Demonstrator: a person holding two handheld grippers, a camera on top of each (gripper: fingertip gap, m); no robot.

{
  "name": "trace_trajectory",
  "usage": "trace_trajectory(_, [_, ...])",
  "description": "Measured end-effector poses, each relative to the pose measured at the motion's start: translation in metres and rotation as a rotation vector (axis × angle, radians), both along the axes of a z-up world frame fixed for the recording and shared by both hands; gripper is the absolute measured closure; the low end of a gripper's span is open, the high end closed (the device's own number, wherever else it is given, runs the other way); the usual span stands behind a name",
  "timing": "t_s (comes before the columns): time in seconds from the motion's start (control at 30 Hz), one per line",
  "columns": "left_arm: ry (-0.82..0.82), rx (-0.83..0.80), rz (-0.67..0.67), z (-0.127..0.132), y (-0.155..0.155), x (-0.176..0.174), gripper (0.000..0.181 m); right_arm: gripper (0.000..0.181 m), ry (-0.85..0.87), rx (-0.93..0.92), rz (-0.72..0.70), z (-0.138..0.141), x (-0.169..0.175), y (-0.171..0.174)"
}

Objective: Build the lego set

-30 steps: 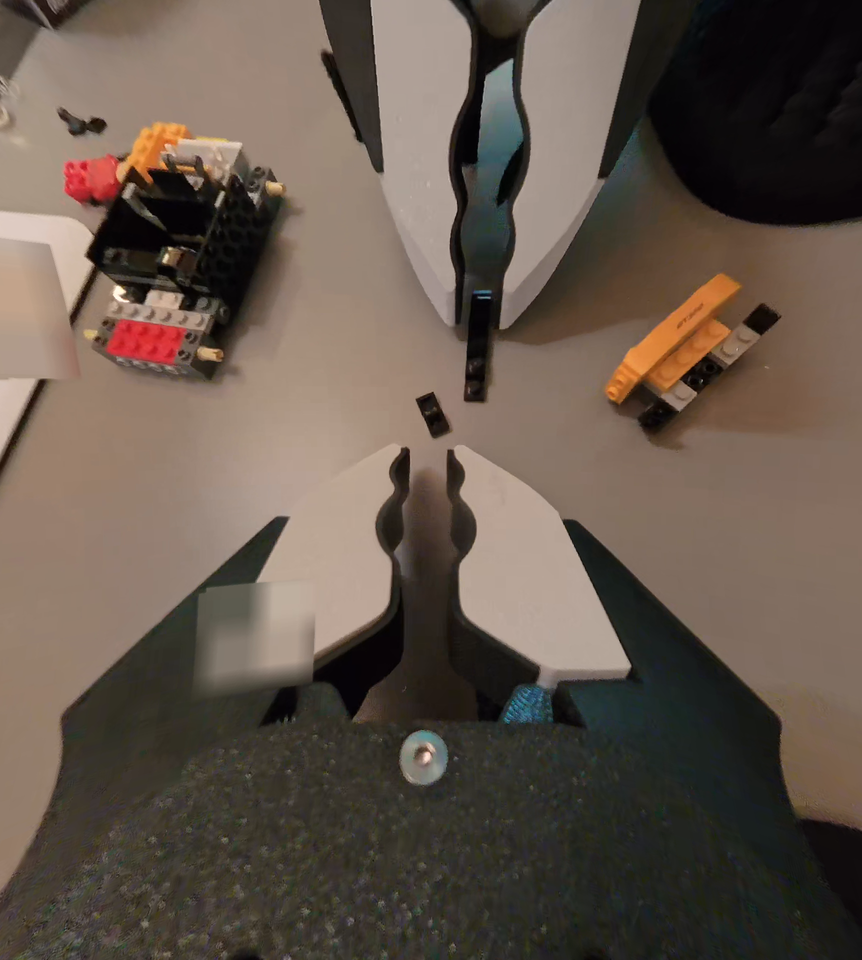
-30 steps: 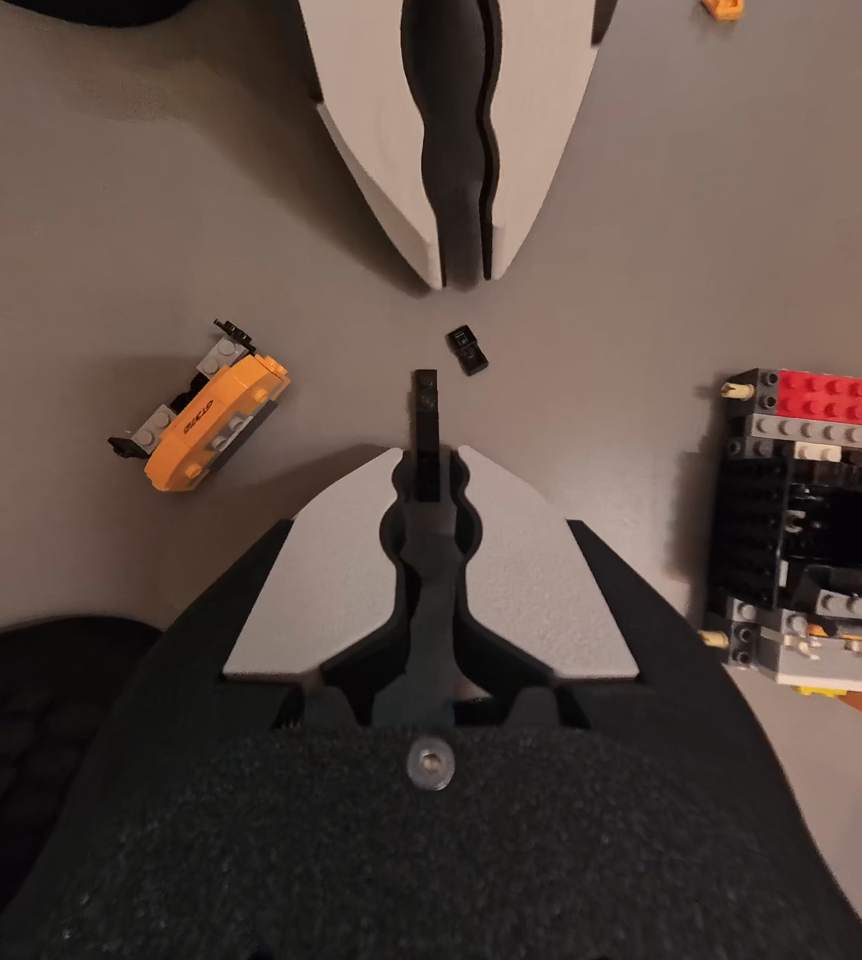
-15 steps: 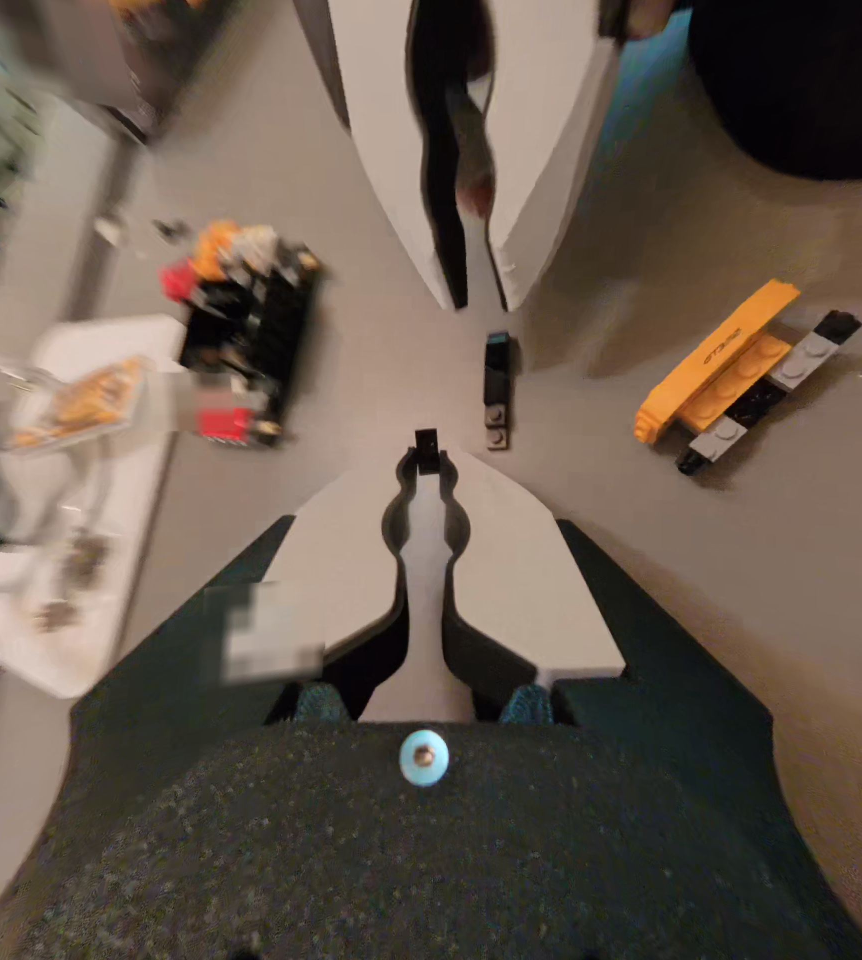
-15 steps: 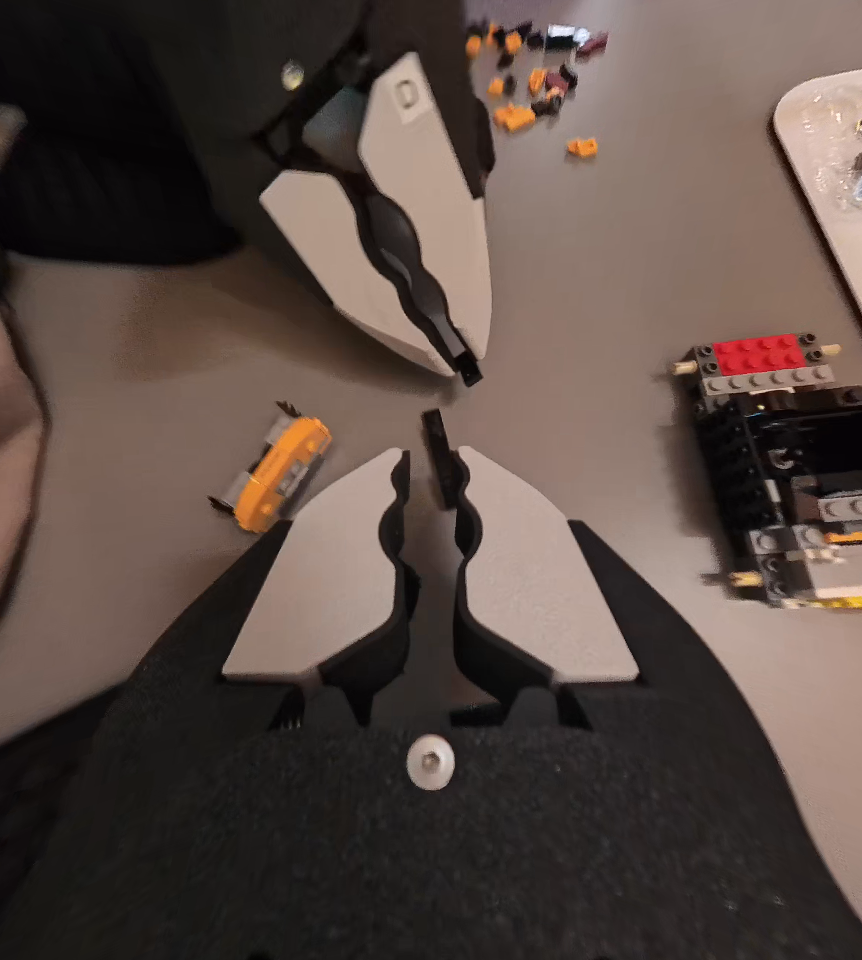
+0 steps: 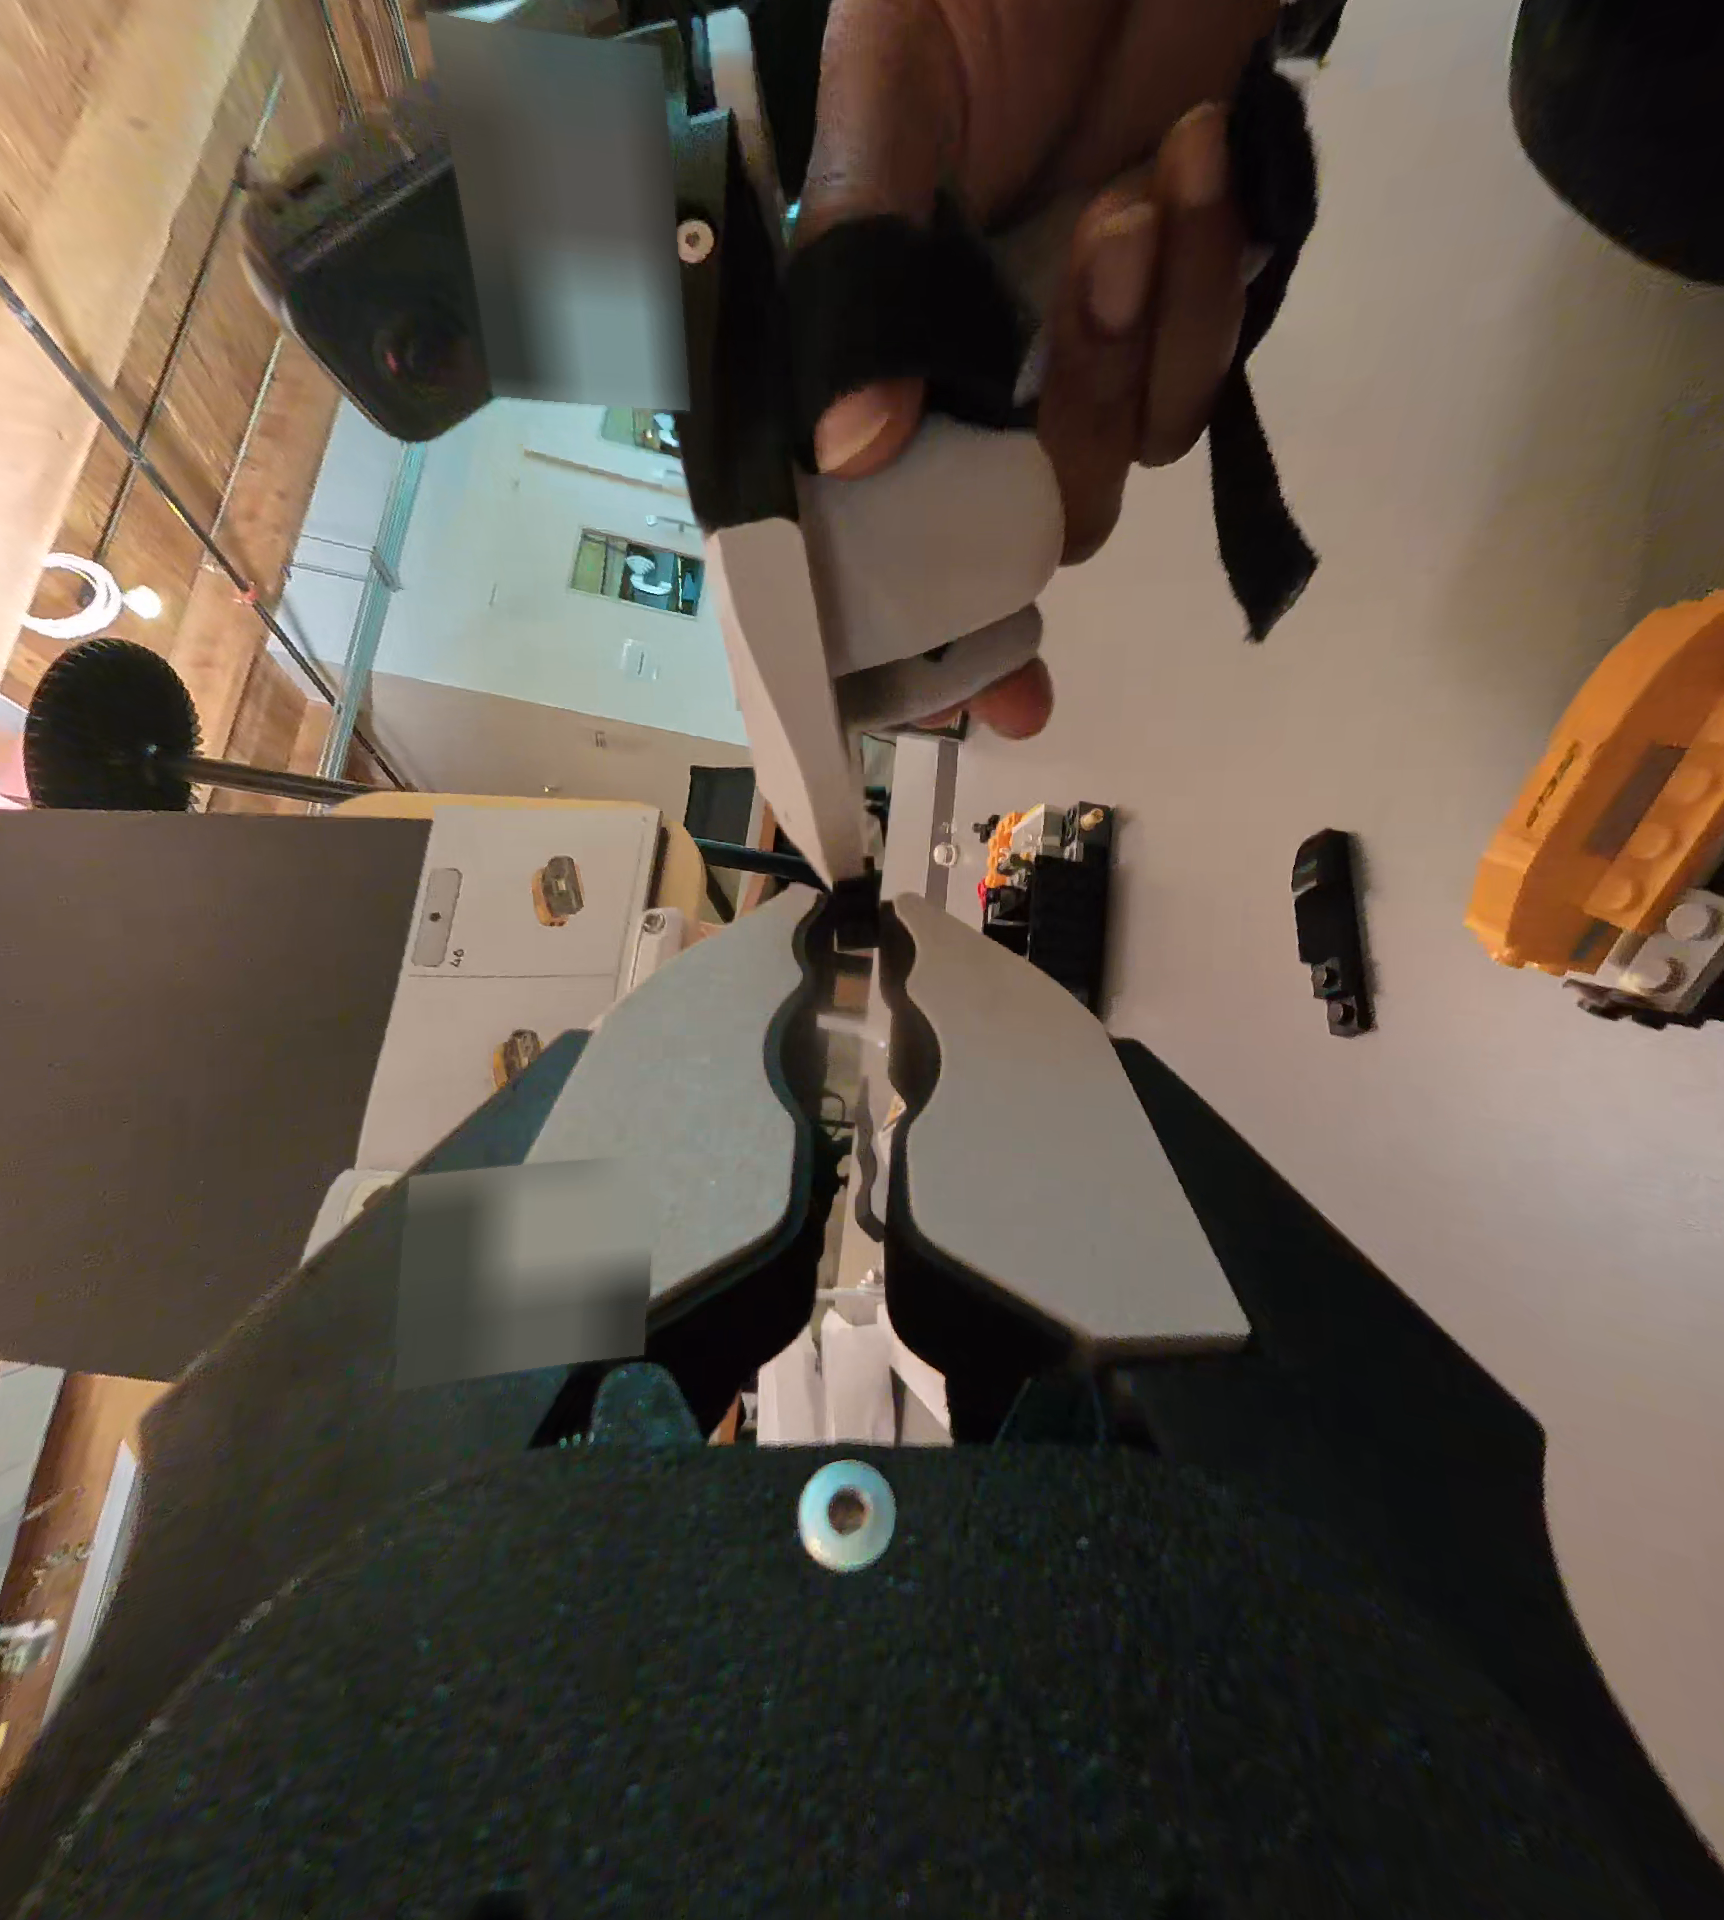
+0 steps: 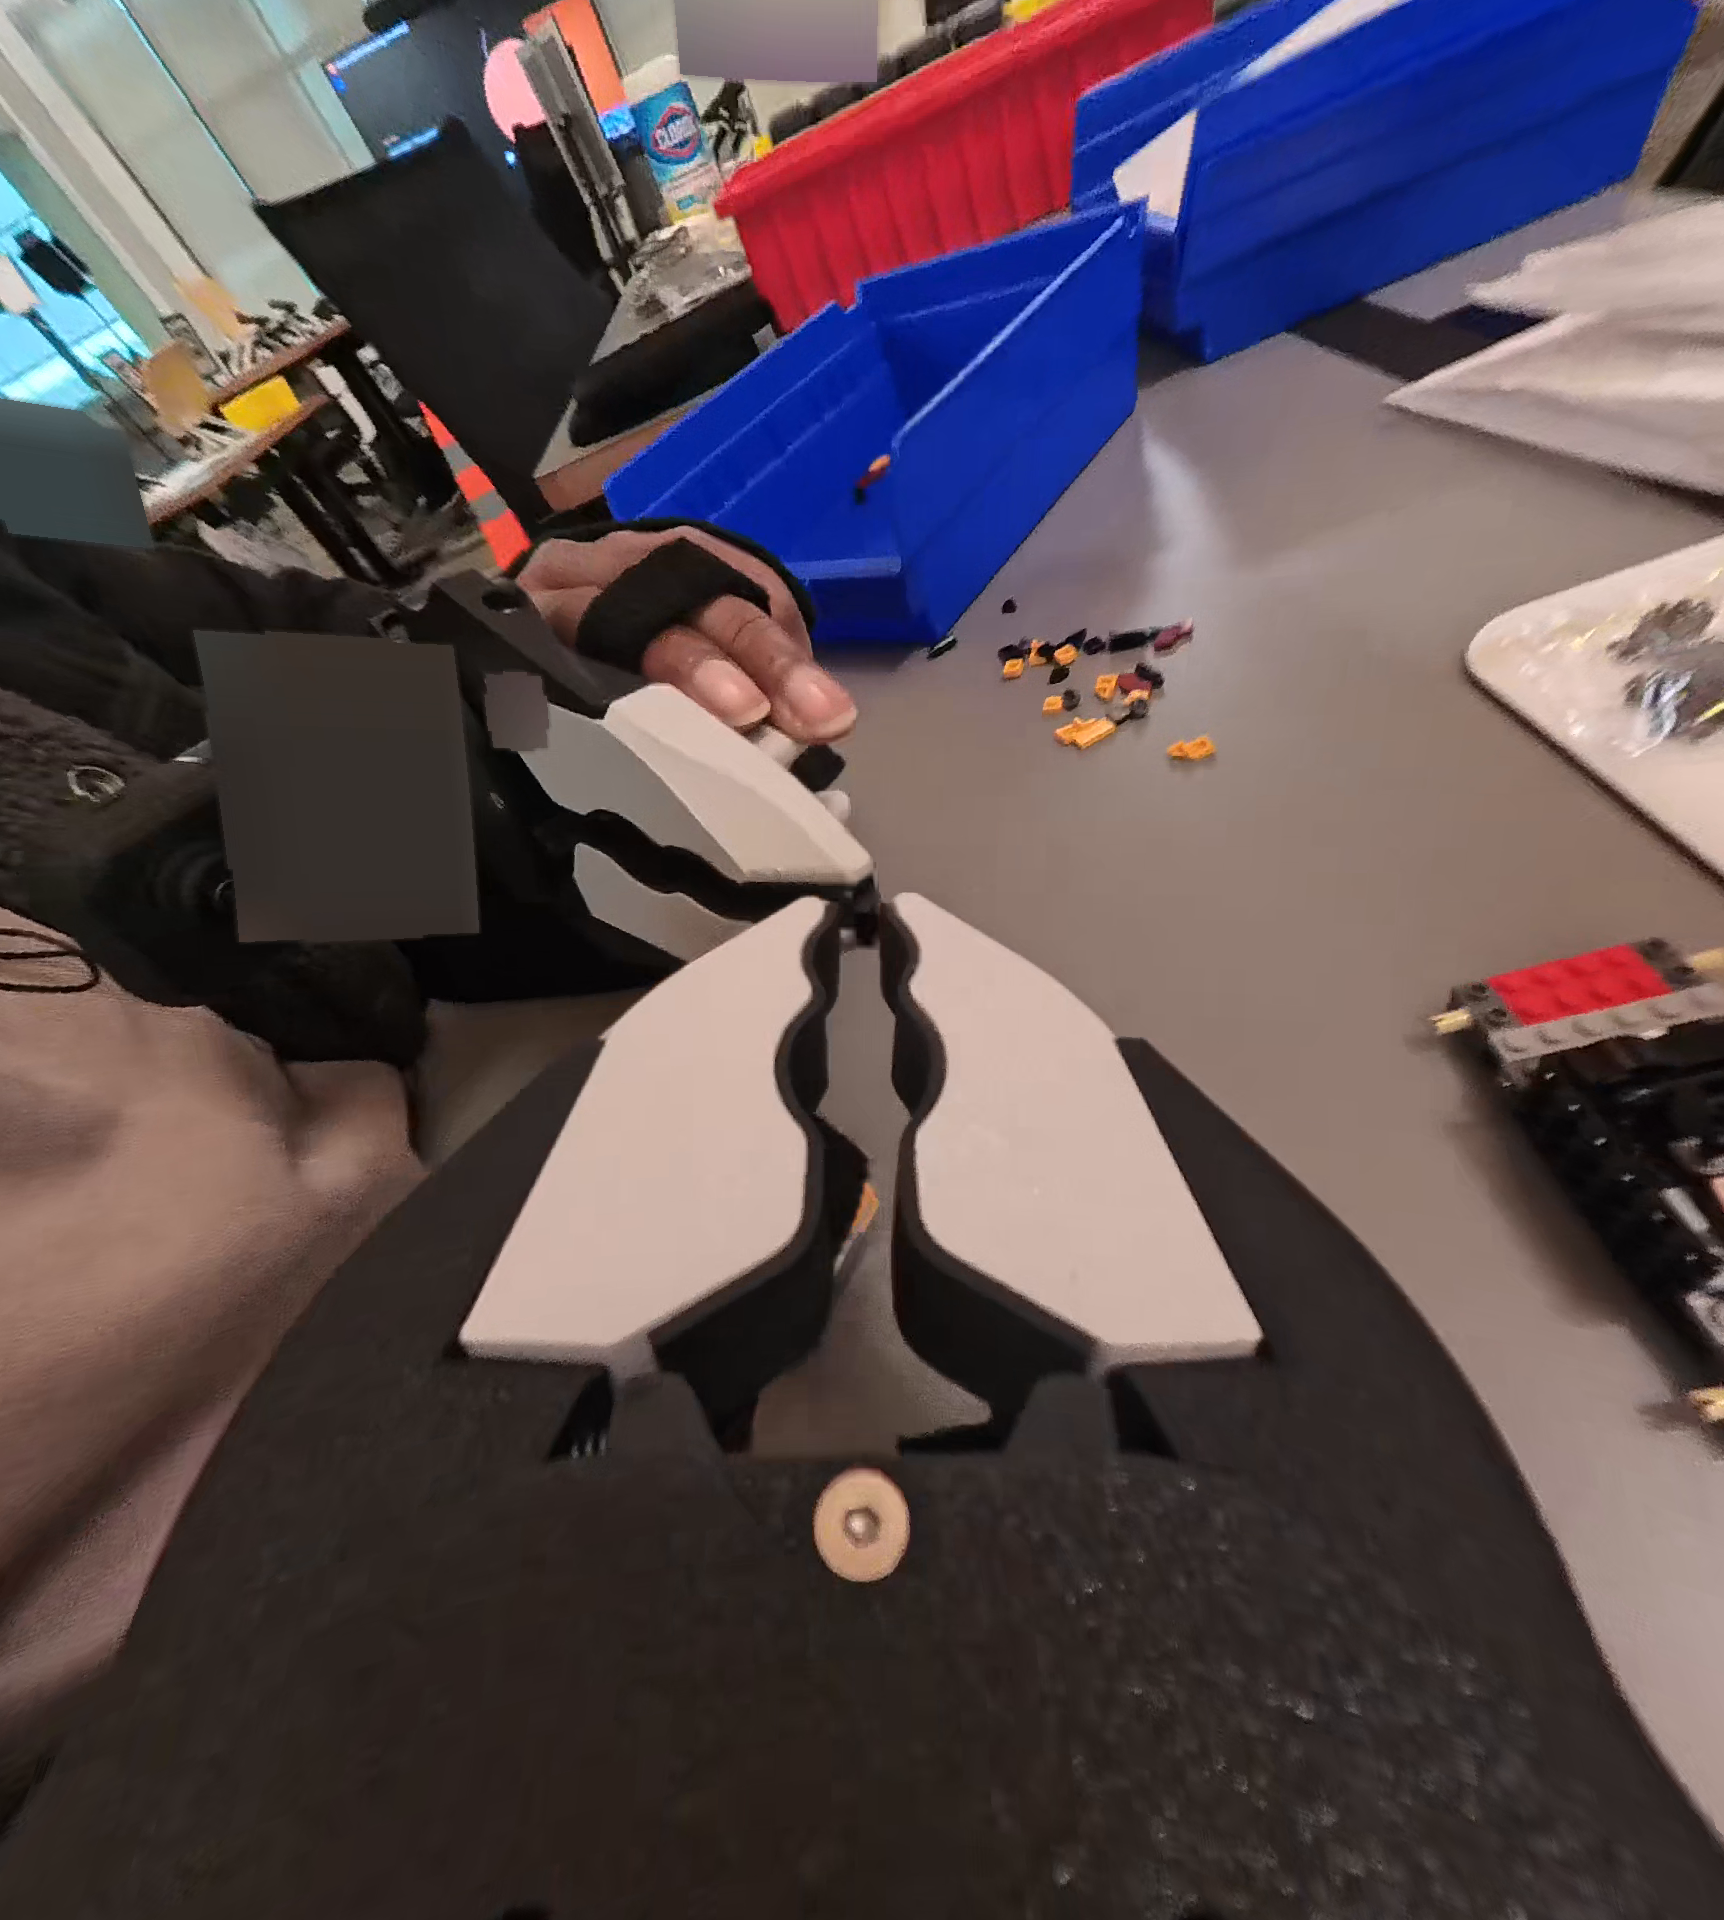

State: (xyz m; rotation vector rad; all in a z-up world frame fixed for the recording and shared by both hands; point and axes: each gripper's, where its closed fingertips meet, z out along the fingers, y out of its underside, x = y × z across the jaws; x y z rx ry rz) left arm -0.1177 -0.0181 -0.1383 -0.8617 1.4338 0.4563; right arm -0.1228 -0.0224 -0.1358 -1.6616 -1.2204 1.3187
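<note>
At centre frame, the left gripper [image 5: 850, 928] jaws pinch a small black piece [image 5: 854, 921], and the right gripper [image 6: 864, 916] jaws, barely parted, meet it tip-to-tip.

Matt surfaces, glossy plastic

Smooth matt grey bench [image 6: 1253, 831]; shiny blue plastic bins [image 6: 993, 416]; glossy orange plastic brick assembly [image 5: 1616, 800].

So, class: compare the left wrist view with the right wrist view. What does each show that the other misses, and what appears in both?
Only the left wrist view shows the orange car part and a long black piece lying on the table. Only the right wrist view shows the blue bins and scattered small pieces. Both show the two sets of jaws meeting tip to tip around a small black piece, and the black car base.
</note>
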Motion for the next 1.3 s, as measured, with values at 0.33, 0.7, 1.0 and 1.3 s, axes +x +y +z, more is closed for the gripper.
trace_trajectory(0.33, [-0.499,-0.88,-0.204,0.012,-0.024,-0.001,0.165,0.179,-0.055,0.655,-0.003,0.02,0.012,-0.017])
trace_trajectory(0.7, [-0.689,-1.814,-0.528,0.022,-0.06,0.01,0.164,0.179,-0.125,1.193,0.159,0.021,0.007,-0.053])
trace_trajectory(1.0, [-0.617,-1.646,-0.454,0.009,-0.048,0.009,0.173,0.177,-0.128,1.089,0.128,0.009,0.007,-0.044])
trace_trajectory(1.3, [-0.445,-1.037,-0.293,-0.002,-0.031,0.006,0.173,0.167,-0.071,0.502,0.12,-0.002,0.008,-0.03])
